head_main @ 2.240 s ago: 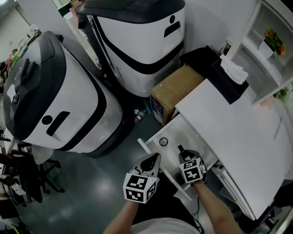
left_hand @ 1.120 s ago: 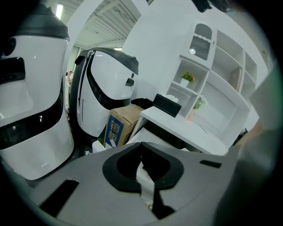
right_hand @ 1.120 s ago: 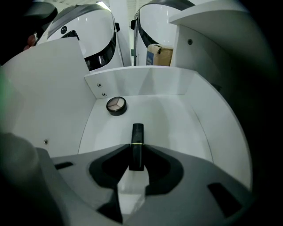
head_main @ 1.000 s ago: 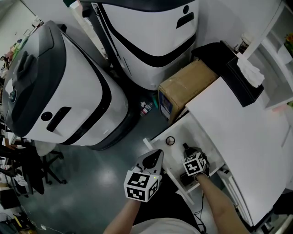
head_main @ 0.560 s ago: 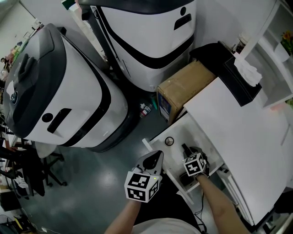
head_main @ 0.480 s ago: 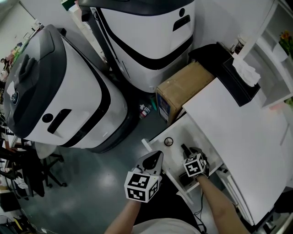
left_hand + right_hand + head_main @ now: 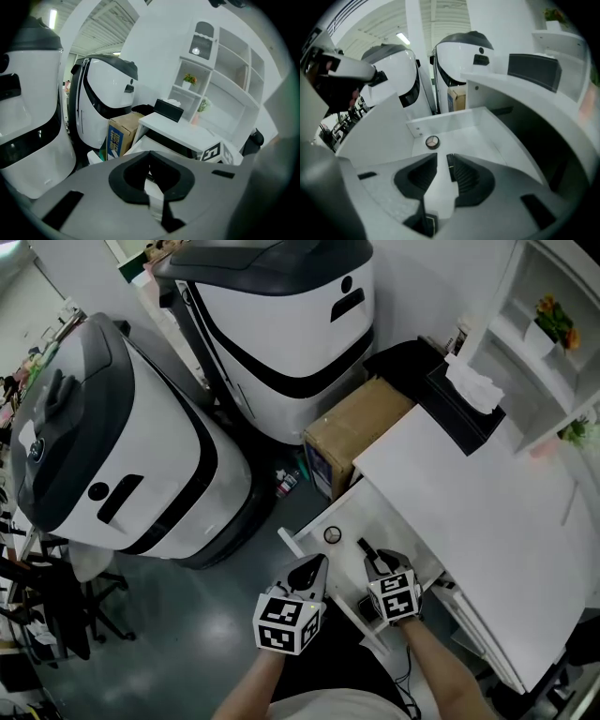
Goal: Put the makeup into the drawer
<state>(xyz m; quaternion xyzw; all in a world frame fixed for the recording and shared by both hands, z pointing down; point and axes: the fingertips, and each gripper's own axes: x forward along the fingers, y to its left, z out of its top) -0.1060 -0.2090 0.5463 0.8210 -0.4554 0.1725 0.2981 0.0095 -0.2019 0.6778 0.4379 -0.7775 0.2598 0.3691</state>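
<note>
The white drawer [image 7: 380,512] stands pulled out from under the desk. A round makeup compact [image 7: 332,535] [image 7: 432,142] lies near its far left corner. A slim black makeup stick [image 7: 363,547] [image 7: 450,168] lies on the drawer floor beside it. My right gripper [image 7: 377,565] [image 7: 444,157] hangs above the drawer with a gap between its jaws, and the stick shows through that gap, untouched. My left gripper [image 7: 312,566] [image 7: 150,154] is outside the drawer's front panel, its tips together and nothing in them.
Two big white-and-black machines [image 7: 112,446] [image 7: 281,324] fill the left and back. A cardboard box [image 7: 356,432] sits against the desk's end. On the white desk top [image 7: 469,521] is a black tissue box [image 7: 464,399], with white shelves [image 7: 553,343] behind.
My right gripper has lifted up and back from the drawer floor, leaving the black stick lying there. The left gripper has stayed put.
</note>
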